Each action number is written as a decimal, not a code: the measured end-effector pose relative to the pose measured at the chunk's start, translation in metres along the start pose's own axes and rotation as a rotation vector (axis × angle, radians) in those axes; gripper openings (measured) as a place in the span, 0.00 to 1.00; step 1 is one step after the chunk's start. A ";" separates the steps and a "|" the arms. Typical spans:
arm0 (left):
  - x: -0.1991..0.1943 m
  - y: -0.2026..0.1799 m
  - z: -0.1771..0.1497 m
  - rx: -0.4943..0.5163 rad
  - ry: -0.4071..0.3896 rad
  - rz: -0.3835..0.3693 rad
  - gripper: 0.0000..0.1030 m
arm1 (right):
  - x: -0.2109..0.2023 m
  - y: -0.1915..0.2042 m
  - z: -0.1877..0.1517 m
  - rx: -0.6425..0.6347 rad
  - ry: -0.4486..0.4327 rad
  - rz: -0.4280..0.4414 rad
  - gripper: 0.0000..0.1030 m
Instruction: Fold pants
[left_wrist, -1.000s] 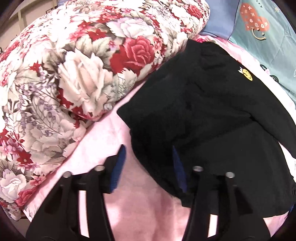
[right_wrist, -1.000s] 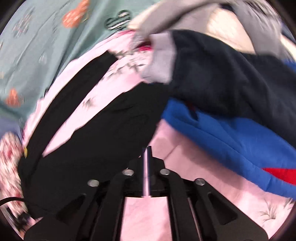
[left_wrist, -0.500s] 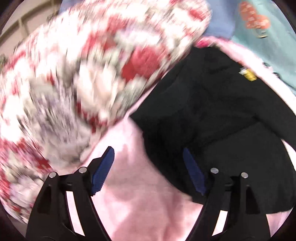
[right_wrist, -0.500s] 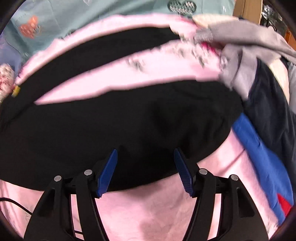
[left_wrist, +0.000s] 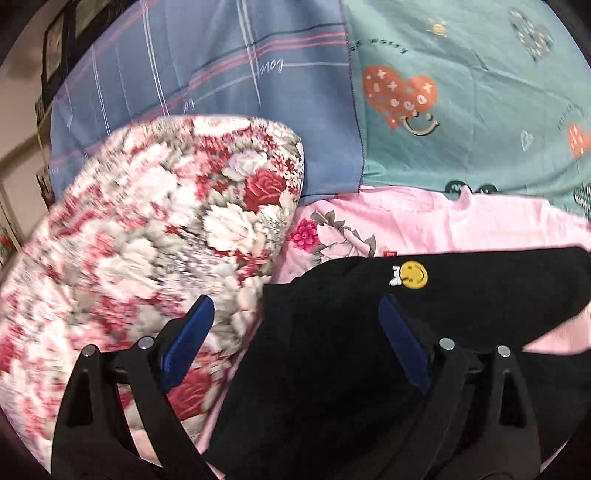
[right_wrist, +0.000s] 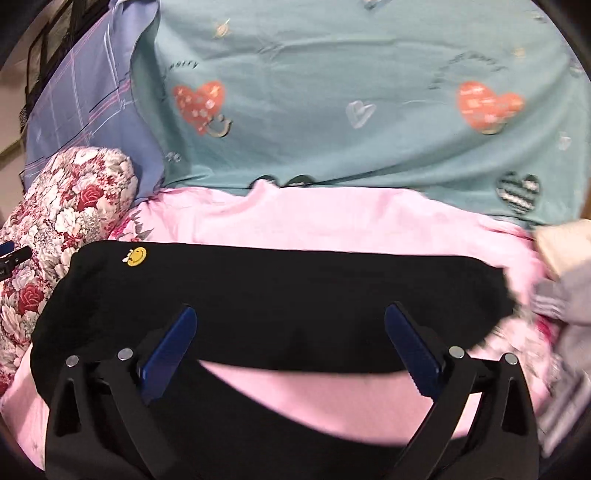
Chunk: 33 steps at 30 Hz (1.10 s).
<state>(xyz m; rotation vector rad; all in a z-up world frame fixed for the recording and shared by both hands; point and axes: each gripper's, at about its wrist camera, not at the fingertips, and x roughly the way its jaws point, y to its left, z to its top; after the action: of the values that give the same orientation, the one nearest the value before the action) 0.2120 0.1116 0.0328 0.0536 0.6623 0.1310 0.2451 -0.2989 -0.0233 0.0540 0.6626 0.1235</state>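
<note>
Right wrist view: black pants (right_wrist: 280, 295) are seen spread on a pink sheet (right_wrist: 332, 218), the two legs parted, with a wedge of pink showing between them. A yellow smiley patch (right_wrist: 136, 256) is sewn near the waist end at the left. The right gripper (right_wrist: 291, 347) is held above the pants with its jaws spread wide and nothing between the blue pads (right_wrist: 173, 347).

In the left wrist view the waist end of the pants (left_wrist: 332, 350) is seen under the left gripper (left_wrist: 295, 343), whose jaws are likewise spread wide and empty; the patch (left_wrist: 413, 274) lies just past the right pad. A floral quilt (left_wrist: 147, 240) is bunched just beside the waist, behind the left pad (left_wrist: 188, 343). Beyond the sheet (left_wrist: 443, 225), a teal cloth with hearts (left_wrist: 461, 110) and a blue striped cloth (left_wrist: 207, 62) are seen. Grey and cream clothes (right_wrist: 565, 273) are piled at the right edge of the right view.
</note>
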 end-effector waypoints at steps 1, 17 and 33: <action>0.008 0.001 0.003 -0.017 0.002 -0.004 0.89 | 0.010 0.004 0.003 -0.009 -0.011 0.007 0.99; 0.124 -0.046 -0.015 0.022 0.125 -0.057 0.89 | 0.151 0.045 0.032 -0.365 0.096 0.032 0.99; 0.171 -0.037 -0.022 -0.099 0.232 0.015 0.88 | 0.215 0.063 0.049 -0.358 0.199 0.107 0.81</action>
<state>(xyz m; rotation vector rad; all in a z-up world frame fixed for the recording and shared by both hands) 0.3352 0.0984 -0.0923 -0.0532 0.8866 0.1856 0.4372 -0.2092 -0.1108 -0.2710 0.8281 0.3522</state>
